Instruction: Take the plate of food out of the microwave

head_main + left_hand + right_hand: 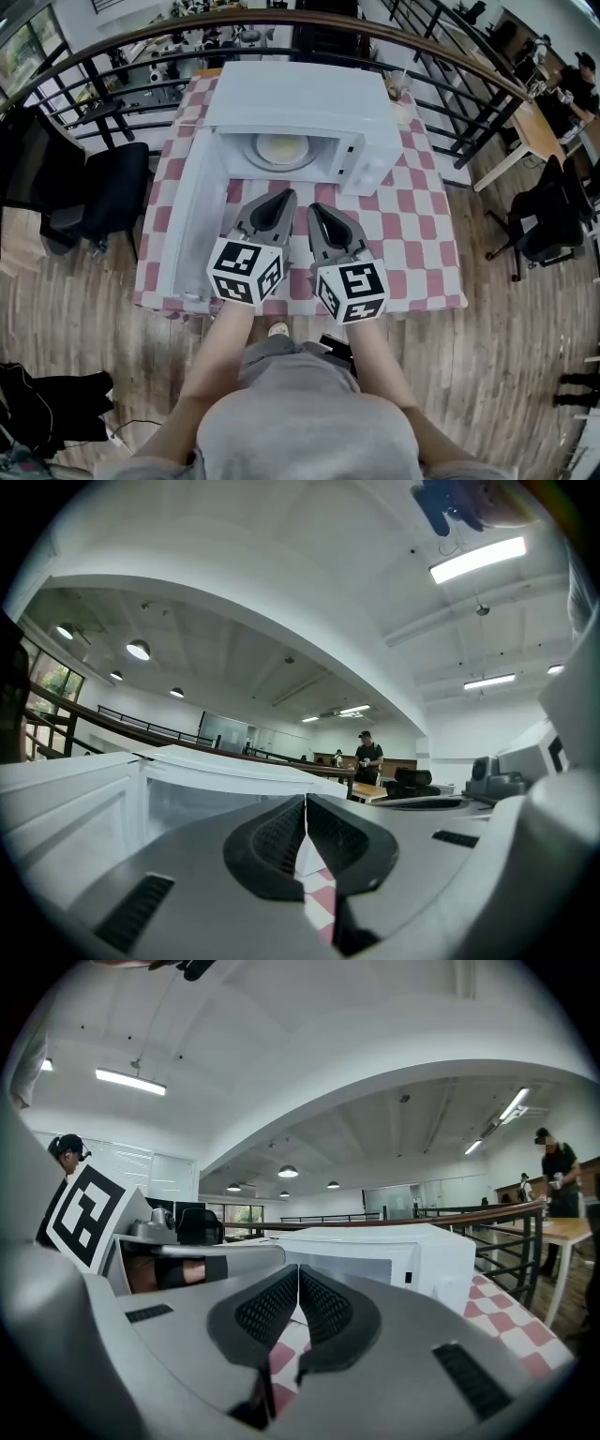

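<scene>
plate (279,150) in microwave (309,98), beyond closed jaws

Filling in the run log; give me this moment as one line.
microwave: door open | plate of food: inside microwave, untouched | left hand-held gripper: shut, empty, outside microwave | right hand-held gripper: shut, empty, outside microwave

We can read no words, numbers or brand names. The only printed signs we see are black-and-white square marker patterns on the cubes of the left gripper (281,197) and right gripper (316,208), just in front of the white box-shaped microwave (300,103).
</scene>
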The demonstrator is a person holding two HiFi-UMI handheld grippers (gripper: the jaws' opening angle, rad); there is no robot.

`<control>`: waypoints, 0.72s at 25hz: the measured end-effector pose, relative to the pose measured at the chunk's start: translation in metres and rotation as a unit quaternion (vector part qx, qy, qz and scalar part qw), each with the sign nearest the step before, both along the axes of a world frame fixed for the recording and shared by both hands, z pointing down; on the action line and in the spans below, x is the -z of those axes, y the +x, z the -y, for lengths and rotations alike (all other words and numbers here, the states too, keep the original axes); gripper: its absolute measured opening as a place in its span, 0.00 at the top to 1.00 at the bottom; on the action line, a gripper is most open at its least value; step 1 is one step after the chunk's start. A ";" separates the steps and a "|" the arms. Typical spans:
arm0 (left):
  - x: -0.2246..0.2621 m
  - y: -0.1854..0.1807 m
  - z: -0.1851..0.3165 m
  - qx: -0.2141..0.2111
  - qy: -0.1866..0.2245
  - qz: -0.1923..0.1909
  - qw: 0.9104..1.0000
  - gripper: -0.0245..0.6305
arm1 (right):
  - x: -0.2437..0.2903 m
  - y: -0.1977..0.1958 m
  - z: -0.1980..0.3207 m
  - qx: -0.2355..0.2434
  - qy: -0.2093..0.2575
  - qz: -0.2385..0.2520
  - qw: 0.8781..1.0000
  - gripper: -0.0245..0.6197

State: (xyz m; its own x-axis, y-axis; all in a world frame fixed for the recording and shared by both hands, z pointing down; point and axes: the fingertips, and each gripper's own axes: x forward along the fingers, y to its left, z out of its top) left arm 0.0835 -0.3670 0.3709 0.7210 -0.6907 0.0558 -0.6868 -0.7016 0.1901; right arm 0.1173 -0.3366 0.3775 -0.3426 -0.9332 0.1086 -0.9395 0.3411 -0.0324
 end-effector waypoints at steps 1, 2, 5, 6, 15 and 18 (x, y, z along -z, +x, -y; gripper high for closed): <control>-0.001 0.000 0.001 -0.002 -0.001 0.000 1.000 0.96 | -0.001 0.000 0.002 0.000 -0.001 0.001 1.000 0.92; -0.002 0.000 0.002 -0.003 -0.003 -0.001 1.000 0.96 | -0.002 0.000 0.003 0.000 -0.003 0.002 1.000 0.92; -0.006 0.000 0.006 0.000 -0.010 -0.006 1.000 0.95 | -0.006 0.001 0.007 -0.002 -0.009 0.004 1.000 0.92; -0.007 -0.001 0.008 0.003 -0.012 -0.009 1.000 0.95 | -0.007 0.002 0.008 -0.003 -0.011 0.005 1.000 0.92; -0.020 0.005 0.029 0.005 -0.050 -0.043 0.998 0.64 | -0.010 0.012 0.028 0.003 -0.019 0.008 1.000 0.92; -0.026 0.008 0.037 0.010 -0.072 -0.056 0.996 0.55 | -0.008 0.018 0.037 0.005 -0.020 0.007 1.000 0.92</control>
